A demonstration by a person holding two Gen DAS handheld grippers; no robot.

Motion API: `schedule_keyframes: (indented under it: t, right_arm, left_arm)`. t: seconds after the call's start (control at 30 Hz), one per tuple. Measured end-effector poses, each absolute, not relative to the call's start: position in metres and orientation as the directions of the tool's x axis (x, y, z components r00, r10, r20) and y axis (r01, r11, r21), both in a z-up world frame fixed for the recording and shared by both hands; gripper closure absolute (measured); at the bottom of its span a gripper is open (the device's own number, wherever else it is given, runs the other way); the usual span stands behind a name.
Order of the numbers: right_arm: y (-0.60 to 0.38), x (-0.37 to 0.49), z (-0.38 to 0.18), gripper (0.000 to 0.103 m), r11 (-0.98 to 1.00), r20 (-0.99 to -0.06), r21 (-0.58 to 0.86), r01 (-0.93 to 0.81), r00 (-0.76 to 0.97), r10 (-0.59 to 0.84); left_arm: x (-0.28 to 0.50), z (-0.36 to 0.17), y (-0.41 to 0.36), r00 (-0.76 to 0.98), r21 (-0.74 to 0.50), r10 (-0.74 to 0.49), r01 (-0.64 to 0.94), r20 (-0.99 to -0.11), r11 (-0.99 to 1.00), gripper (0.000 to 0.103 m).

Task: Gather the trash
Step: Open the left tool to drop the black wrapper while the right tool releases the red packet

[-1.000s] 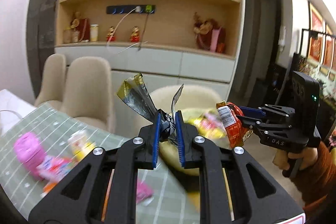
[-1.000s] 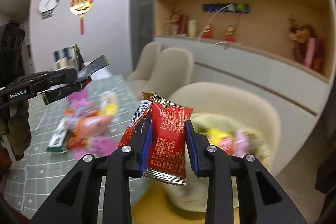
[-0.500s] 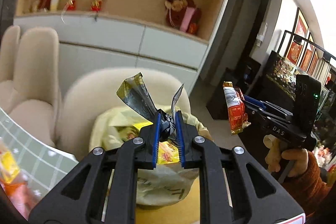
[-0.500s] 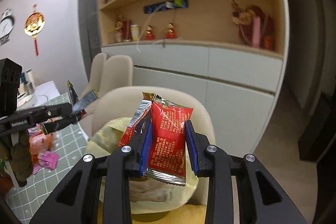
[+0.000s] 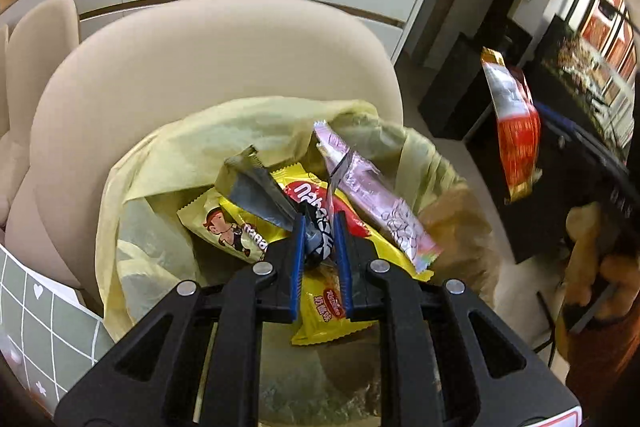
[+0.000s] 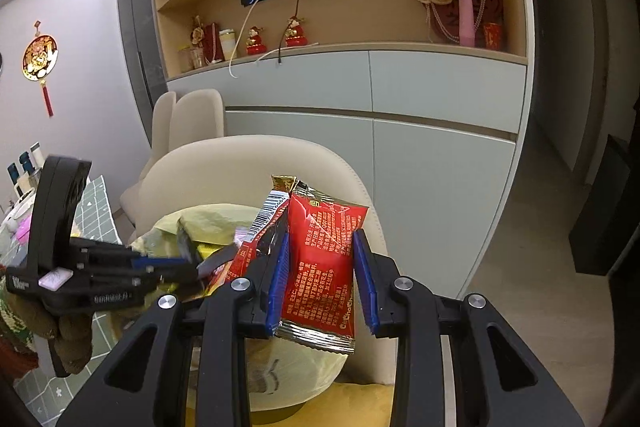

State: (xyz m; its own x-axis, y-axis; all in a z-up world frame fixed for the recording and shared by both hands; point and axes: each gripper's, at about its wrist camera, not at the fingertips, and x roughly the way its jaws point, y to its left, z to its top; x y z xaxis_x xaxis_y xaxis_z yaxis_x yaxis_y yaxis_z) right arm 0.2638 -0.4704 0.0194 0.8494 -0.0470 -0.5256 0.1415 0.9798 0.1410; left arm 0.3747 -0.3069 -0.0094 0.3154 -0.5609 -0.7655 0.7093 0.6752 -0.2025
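Now the left gripper [image 5: 319, 239], low at centre of its own view, has its jaws nearly closed on a crumpled silver wrapper [image 5: 256, 193], which hangs over the open yellow bag [image 5: 168, 155]. Wrappers already lie in the bag, a pink one [image 5: 376, 203] among them. Behind it stands a beige chair [image 5: 208, 51]. The right gripper [image 6: 322, 277], at lower centre of its view, has its jaws partway closed, clamping a red packet [image 6: 324, 259] just above the bag's right rim.
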Motion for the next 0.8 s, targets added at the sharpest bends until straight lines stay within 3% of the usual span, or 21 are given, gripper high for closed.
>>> schedule_keyframes:
  t: [0.17, 0.27, 0.43, 0.8]
  right_arm:
    - [-0.462, 0.268, 0.016, 0.073, 0.982, -0.540, 0.131, 0.136, 0.840, -0.044]
    - [-0.457, 0.270, 0.017, 0.073, 0.985, -0.542, 0.110, 0.129, 0.839, -0.050]
    - [-0.445, 0.273, 0.022, 0.072, 0.989, -0.538, 0.101, 0.111, 0.842, -0.040]
    - [-0.382, 0.310, 0.017, 0.072, 0.999, -0.578, 0.035, -0.003, 0.816, 0.023]
  left_arm:
    - [0.373, -0.010, -0.309, 0.312, -0.208, -0.574, 0.717, -0.757, 0.665, 0.086]
    - [0.376, -0.004, -0.295, 0.313, -0.243, -0.606, 0.711, -0.731, 0.660, 0.065]
    - [0.382, 0.017, -0.258, 0.374, -0.301, -0.638, 0.650, -0.673, 0.698, 0.060]
    - [0.346, 0.035, -0.177, 0.523, -0.276, -0.580, 0.546, -0.625, 0.791, 0.053]
